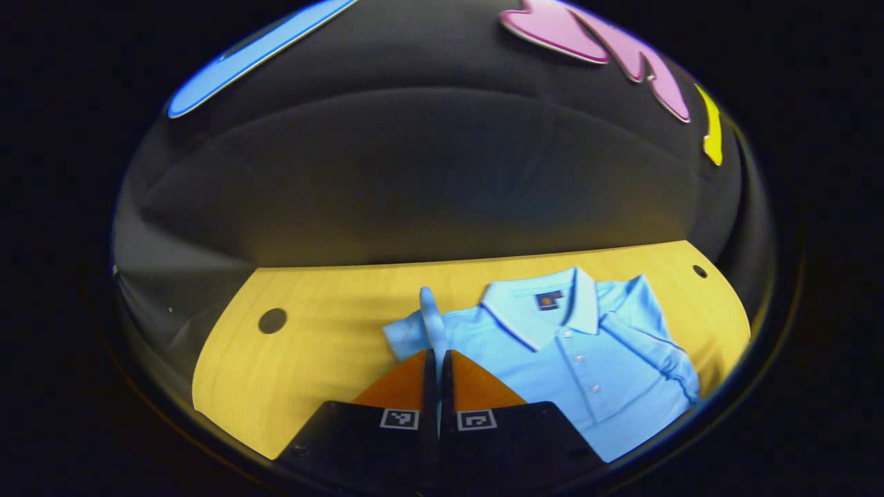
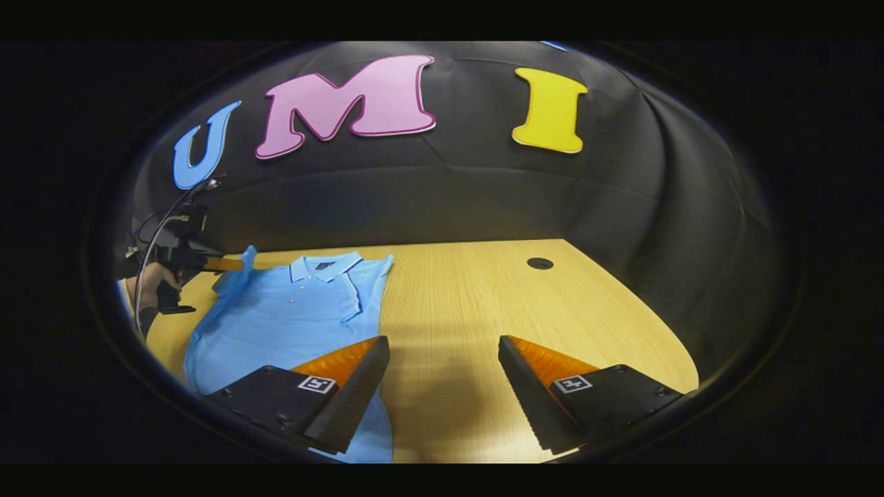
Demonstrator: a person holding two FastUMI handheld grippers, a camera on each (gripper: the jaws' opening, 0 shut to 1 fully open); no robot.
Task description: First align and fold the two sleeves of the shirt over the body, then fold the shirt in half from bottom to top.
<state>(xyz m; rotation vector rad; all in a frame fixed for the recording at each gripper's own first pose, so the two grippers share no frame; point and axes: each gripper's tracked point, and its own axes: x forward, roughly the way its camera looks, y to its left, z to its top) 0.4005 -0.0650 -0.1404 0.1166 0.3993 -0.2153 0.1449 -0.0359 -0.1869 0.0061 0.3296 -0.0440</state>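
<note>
My left gripper [image 1: 438, 355] has its jaws clenched on a pinched-up fold of the left sleeve [image 1: 428, 314] of a light blue short-sleeved polo shirt [image 1: 587, 359], lifted clear of the pale wooden worktop [image 1: 324, 331]. My right gripper [image 2: 442, 348] hangs with jaws released above bare wood beside the shirt, which lies collar-up, its other sleeve folded over the body.

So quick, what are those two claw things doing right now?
Left gripper: shut on the shirt's sleeve, lifting it.
Right gripper: open, holding nothing, above the table.
</note>
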